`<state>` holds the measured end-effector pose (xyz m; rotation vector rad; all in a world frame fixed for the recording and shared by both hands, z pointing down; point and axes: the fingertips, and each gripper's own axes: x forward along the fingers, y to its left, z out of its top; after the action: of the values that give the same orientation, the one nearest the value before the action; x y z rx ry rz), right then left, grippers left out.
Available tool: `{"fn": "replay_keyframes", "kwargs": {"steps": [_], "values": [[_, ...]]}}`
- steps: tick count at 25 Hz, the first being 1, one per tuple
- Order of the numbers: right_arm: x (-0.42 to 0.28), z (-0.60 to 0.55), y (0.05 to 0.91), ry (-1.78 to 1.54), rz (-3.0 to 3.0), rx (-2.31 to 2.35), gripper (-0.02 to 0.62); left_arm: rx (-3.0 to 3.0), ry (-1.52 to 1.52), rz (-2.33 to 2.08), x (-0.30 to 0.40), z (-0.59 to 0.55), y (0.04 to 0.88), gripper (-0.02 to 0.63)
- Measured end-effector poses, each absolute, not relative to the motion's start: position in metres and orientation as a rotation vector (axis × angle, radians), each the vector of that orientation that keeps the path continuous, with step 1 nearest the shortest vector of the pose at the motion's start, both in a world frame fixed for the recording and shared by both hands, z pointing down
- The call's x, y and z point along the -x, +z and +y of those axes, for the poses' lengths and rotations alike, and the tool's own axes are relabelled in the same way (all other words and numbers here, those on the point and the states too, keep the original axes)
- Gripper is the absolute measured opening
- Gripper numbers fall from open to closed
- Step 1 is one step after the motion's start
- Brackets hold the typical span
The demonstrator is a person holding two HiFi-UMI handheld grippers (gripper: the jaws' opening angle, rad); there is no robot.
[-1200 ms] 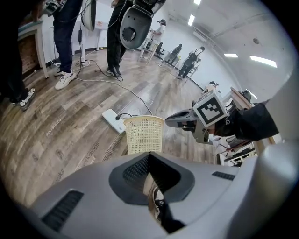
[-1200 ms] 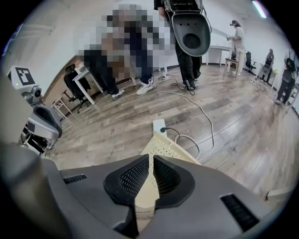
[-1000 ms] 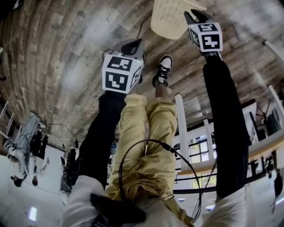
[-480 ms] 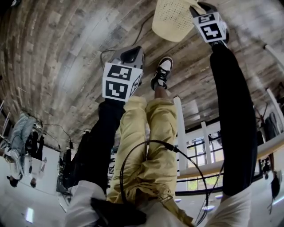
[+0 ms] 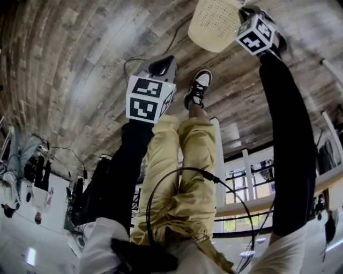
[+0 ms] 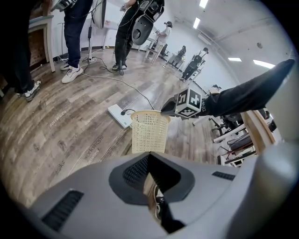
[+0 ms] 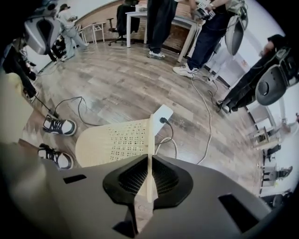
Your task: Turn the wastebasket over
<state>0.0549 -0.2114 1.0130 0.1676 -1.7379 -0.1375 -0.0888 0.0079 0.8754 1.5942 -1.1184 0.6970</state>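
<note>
A cream perforated wastebasket (image 5: pixel 214 24) stands upright on the wood floor, its open rim on top, just ahead of the person's shoe. In the left gripper view the wastebasket (image 6: pixel 149 133) has my right gripper (image 6: pixel 164 111) at its right rim. My right gripper (image 7: pixel 149 161) points steeply down. Its jaws are closing, with the thin edge of the wastebasket (image 7: pixel 117 140) rim between the pads. In the head view the right gripper (image 5: pixel 245 12) sits at the basket's right side. My left gripper (image 5: pixel 159 65) hangs well short of the basket, and the left gripper (image 6: pixel 149 156) holds nothing.
A white power strip (image 6: pixel 119 115) with a black cable lies on the floor just behind the basket. The person's shoes (image 7: pixel 58 126) stand close to it. Several bystanders (image 6: pixel 77 28), chairs and a table (image 7: pixel 173 18) ring the room's far side.
My right gripper has rolled, sunk onto the basket's rim and moved up and right in the head view. The left gripper has shifted only slightly.
</note>
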Motion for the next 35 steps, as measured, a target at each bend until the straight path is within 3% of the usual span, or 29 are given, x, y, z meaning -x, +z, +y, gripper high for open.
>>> {"fn": "replay_keyframes", "kwargs": {"steps": [7,12,24,35], "values": [[-0.035,-0.193,0.954,-0.441,-1.774,-0.15,0.044,-1.628,0.693,-1.123,0.082,0.002,0.853,-0.003],[-0.025,-0.135,0.941,-0.442,-1.835,-0.082,0.044,-1.643,0.694,-1.118,0.074,-0.002,0.849,-0.003],[0.01,0.04,0.967,0.274,-2.066,0.076,0.043,-1.659,0.752,-1.045,0.045,0.028,0.865,-0.003],[-0.009,0.025,0.984,0.589,-2.007,-0.16,0.021,-1.64,0.768,-1.062,0.059,0.04,0.864,-0.003]]}}
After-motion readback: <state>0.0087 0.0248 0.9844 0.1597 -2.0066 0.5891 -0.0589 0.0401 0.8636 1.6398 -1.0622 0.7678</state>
